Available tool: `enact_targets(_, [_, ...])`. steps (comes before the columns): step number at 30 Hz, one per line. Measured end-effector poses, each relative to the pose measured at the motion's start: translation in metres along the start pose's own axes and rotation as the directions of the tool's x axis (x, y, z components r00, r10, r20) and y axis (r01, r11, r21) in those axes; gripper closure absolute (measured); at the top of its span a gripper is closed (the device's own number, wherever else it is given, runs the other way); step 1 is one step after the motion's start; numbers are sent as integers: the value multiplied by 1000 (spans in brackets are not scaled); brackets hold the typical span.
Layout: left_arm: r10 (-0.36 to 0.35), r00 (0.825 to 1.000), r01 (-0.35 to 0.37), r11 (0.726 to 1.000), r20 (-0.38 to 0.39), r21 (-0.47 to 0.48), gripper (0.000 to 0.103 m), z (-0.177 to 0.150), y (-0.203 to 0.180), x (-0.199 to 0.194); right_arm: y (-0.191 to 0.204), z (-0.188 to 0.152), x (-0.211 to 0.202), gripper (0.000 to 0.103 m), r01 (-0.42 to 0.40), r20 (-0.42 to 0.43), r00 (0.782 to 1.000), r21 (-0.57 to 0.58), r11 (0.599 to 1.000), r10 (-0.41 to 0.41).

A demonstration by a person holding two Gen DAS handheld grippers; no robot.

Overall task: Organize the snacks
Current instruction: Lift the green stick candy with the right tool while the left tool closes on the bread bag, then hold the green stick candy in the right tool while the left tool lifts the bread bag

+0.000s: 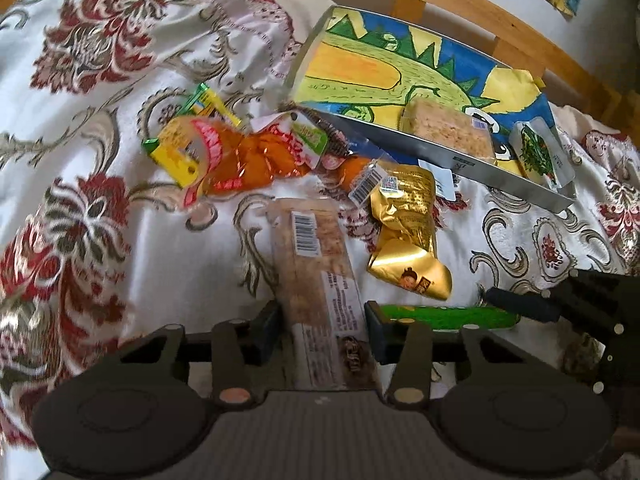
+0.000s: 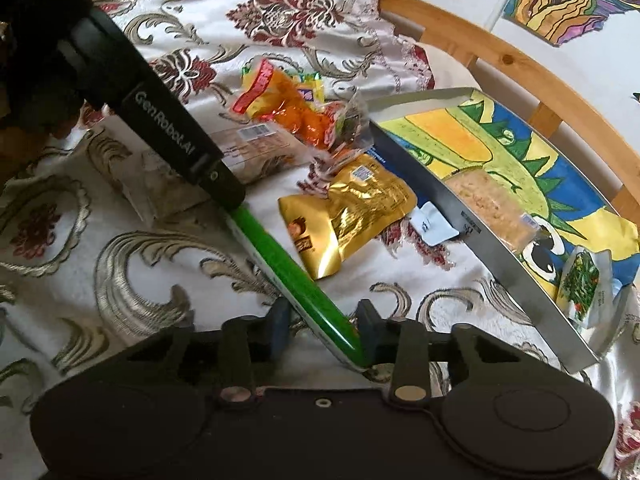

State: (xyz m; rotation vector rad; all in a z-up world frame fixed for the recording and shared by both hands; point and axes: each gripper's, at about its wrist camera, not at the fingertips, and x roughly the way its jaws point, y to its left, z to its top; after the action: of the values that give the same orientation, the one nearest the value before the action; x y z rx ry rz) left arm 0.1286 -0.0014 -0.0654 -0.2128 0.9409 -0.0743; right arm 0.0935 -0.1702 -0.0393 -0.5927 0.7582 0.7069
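We pinch a long clear-wrapped cereal bar (image 1: 316,280) in our left gripper (image 1: 322,330) and a slim green packet (image 2: 296,276) in our right gripper (image 2: 322,326).

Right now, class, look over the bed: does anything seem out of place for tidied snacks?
Yes. Only two packets, a pale rice bar and a green-leaf pouch, lie in the tray. The orange bag, gold pouch and others lie scattered in a heap on the bedspread beside it.
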Motion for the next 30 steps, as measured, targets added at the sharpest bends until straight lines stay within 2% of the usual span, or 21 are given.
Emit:
enact_targets(5, [-3, 1000, 2, 999, -10, -42, 57, -6, 10, -13, 8, -1, -20, 74, -4, -31, 1000, -13, 1000, 3])
enact_targets(7, [1, 1000, -1, 998, -11, -66, 57, -8, 16, -18, 10, -1, -31, 80, -15, -36, 999, -14, 1000, 15])
enact_targets(9, [-1, 1000, 1, 997, -11, -74, 57, -9, 19, -19, 10, -1, -39, 90, -66, -44, 997, 6, 998, 66])
enact_targets(10, [-3, 1000, 2, 997, -11, -74, 57, -9, 19, -19, 11, -1, -41, 89, -86, -39, 996, 12, 996, 86])
enact_targets(12, [-2, 1000, 1, 998, -10, -65, 57, -10, 19, -18, 15, -1, -40, 84, -64, -28, 998, -12, 998, 64])
enact_targets(15, [-2, 1000, 1, 999, -8, -51, 57, -11, 18, -16, 11, -3, -33, 80, -42, 3, 999, -10, 999, 42])
enact_targets(20, [-1, 1000, 1, 999, 1, -38, 57, -11, 17, -11, 5, -5, -16, 71, 67, 66, 996, -47, 997, -64])
enact_targets(24, [6, 1000, -6, 1000, 4, -13, 57, -12, 14, -7, 7, -3, 1, 65, 19, 55, 998, -85, 996, -14])
enact_targets(30, [6, 1000, -6, 1000, 9, -1, 57, -11, 15, -2, 13, 8, 20, 66, 28, 68, 997, -103, 994, -21])
